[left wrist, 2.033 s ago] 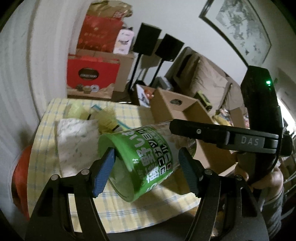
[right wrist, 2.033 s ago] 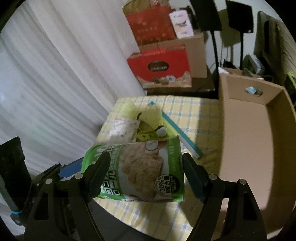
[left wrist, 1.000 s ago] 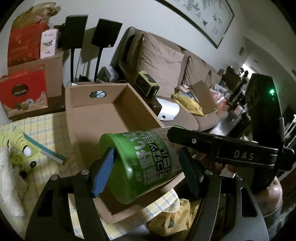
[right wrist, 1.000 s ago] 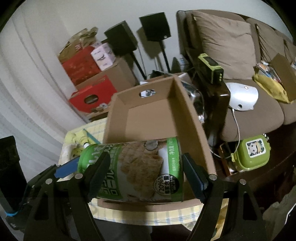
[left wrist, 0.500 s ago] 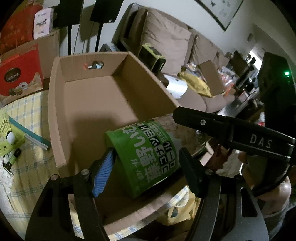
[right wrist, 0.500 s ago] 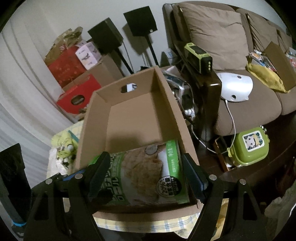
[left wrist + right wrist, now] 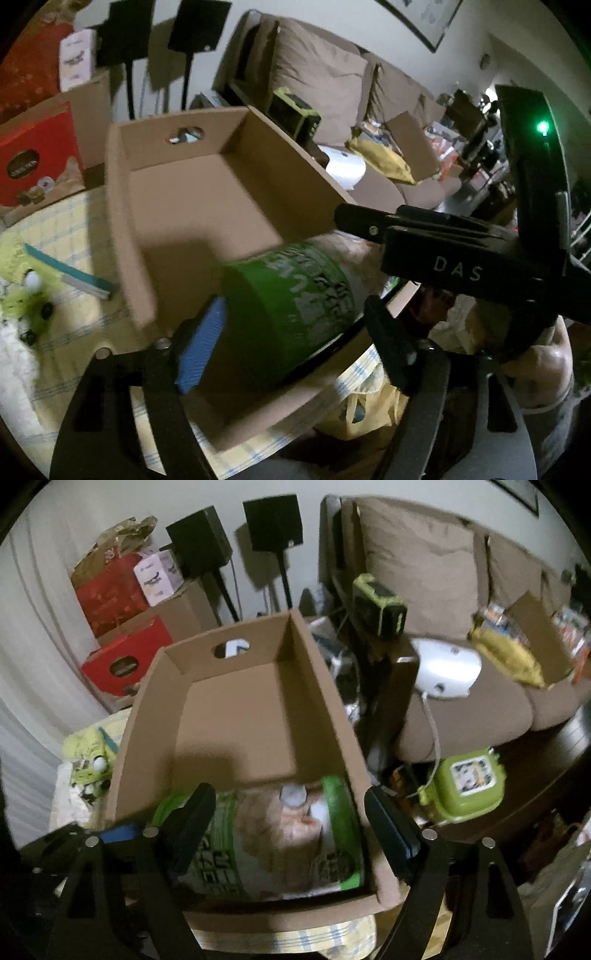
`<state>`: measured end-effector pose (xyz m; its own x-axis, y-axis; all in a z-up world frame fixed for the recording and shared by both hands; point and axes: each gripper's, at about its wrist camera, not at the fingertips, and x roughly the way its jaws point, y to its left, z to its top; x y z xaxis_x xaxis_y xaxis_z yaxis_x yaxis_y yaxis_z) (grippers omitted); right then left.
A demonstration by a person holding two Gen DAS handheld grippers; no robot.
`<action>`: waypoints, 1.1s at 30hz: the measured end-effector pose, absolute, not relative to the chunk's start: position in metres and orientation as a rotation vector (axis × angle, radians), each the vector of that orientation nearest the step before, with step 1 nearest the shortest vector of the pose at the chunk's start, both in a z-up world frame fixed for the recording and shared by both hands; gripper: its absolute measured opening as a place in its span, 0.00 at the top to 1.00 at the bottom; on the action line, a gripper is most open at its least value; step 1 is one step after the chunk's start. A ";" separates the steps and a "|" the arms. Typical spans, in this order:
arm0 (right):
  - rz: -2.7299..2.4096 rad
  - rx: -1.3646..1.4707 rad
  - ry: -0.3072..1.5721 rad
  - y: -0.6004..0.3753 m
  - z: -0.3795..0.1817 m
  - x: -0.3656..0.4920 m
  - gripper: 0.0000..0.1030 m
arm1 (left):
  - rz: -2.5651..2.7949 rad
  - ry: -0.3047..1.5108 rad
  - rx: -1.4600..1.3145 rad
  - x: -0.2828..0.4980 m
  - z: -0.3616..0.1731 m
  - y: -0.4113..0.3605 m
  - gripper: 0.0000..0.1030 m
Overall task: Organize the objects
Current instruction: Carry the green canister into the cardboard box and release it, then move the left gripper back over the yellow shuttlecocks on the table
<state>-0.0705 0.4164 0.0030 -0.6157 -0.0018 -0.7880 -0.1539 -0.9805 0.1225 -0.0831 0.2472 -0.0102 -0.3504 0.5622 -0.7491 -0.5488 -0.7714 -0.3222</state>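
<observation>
**Canister lying in the near end of the box**

Canister [image 7: 280, 845] lies on its side inside the cardboard box [image 7: 229, 716], at the near end, bottom centre of the right wrist frame; nothing else shows in the box. Its long axis runs across the box, one end close to the right wall, the green end [image 7: 291, 306] toward the lower left in the left wrist frame. The far half of the floor is bare up to the wall with the handle hole [image 7: 231, 648]. Left gripper [image 7: 291, 339] and right gripper [image 7: 291, 823] straddle the canister, jaws wide and just opening; whether the pads touch it is unclear.
</observation>
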 end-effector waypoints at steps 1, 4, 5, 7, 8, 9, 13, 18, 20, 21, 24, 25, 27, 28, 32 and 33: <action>2.743 -1.309 0.247 0.412 0.008 -0.068 0.18 | 2.157 -0.017 -1.183 -0.081 -0.006 0.239 0.22; 2.780 -1.254 0.210 0.399 0.018 -0.062 0.17 | 2.220 0.006 -1.156 -0.078 0.006 0.217 0.20; 2.798 -1.236 0.194 0.393 0.021 -0.059 0.17 | 2.248 0.011 -1.149 -0.079 0.010 0.207 0.20; 2.827 -1.224 0.166 0.378 0.027 -0.057 0.16 | 2.302 0.009 -1.151 -0.083 0.013 0.189 0.20; 2.840 -1.224 0.155 0.372 0.029 -0.056 0.16 | 2.325 0.001 -1.154 -0.085 0.015 0.180 0.20; 2.858 -1.225 0.144 0.363 0.031 -0.055 0.16 | 2.350 -0.013 -1.164 -0.088 0.015 0.169 0.20; 2.916 -1.239 0.122 0.333 0.038 -0.055 0.16 | 2.401 -0.145 -1.228 -0.101 0.011 0.116 0.20; 2.998 -1.276 0.105 0.295 0.040 -0.058 0.16 | 2.486 -0.234 -1.268 -0.106 0.006 0.060 0.20; 3.021 -1.294 0.100 0.281 0.039 -0.060 0.16 | 2.538 -0.231 -1.275 -0.106 0.007 0.041 0.20; 3.029 -1.301 0.098 0.277 0.038 -0.061 0.16 | 2.562 -0.226 -1.273 -0.106 0.008 0.032 0.20; 3.059 -1.326 0.084 0.257 0.035 -0.064 0.16 | 2.642 -0.190 -1.271 -0.102 0.011 0.009 0.16; 3.067 -1.332 0.078 0.251 0.035 -0.065 0.16 | 2.671 -0.173 -1.268 -0.101 0.013 0.002 0.15; 3.085 -1.340 0.060 0.240 0.033 -0.066 0.16 | 2.715 -0.147 -1.264 -0.098 0.015 -0.008 0.14; 3.092 -1.342 0.048 0.233 0.032 -0.067 0.16 | 2.740 -0.133 -1.260 -0.096 0.016 -0.013 0.14; 3.117 -1.325 -0.035 0.207 0.032 -0.071 0.16 | 2.793 -0.117 -1.258 -0.092 0.017 -0.027 0.12; 3.122 -1.320 -0.059 0.201 0.033 -0.072 0.16 | 2.807 -0.108 -1.256 -0.091 0.017 -0.030 0.12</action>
